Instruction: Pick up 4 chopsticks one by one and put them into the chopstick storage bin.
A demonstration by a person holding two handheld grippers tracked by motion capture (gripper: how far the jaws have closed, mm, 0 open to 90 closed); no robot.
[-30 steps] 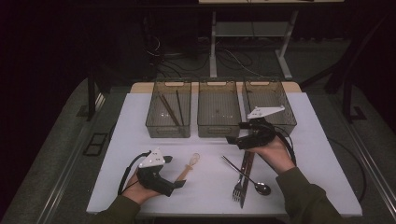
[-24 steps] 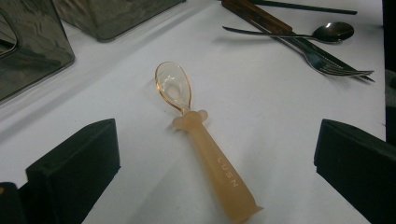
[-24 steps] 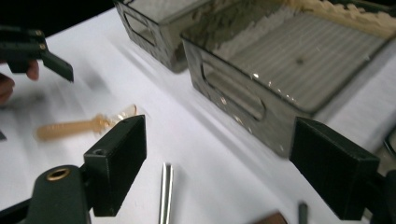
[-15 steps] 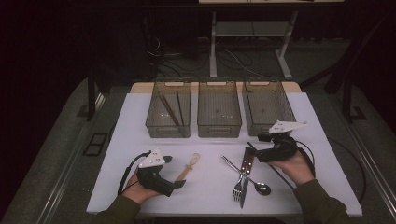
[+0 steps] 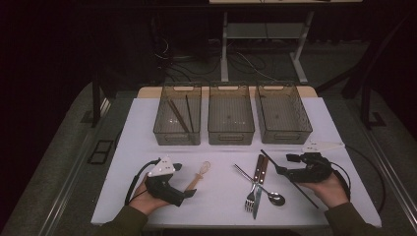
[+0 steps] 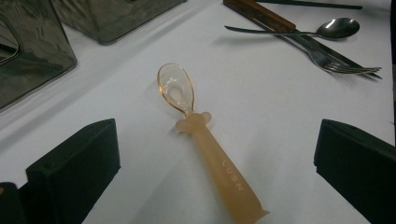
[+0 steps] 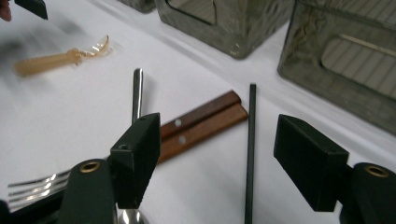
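Jaws of the right gripper (image 7: pixel 215 154) have just been closing but stand apart, straddling the thin black chopstick (image 7: pixel 251 154) untouched on the white table (image 5: pixel 221 206), beside the wooden-handled knife (image 7: pixel 201 123). Left gripper (image 6: pixel 215 163) gapes around the translucent orange plastic spoon (image 6: pixel 205 140). Closing off-centre could roll the chopstick away

Three clear bins (image 5: pixel 231 120) in a row at the desk's (image 5: pixel 142 123) far edge; left bin holds two chopsticks (image 5: pixel 179 115). Fork (image 5: pixel 250 196), knife (image 5: pixel 258 177), metal spoon (image 5: pixel 273 197) clustered mid-desk.
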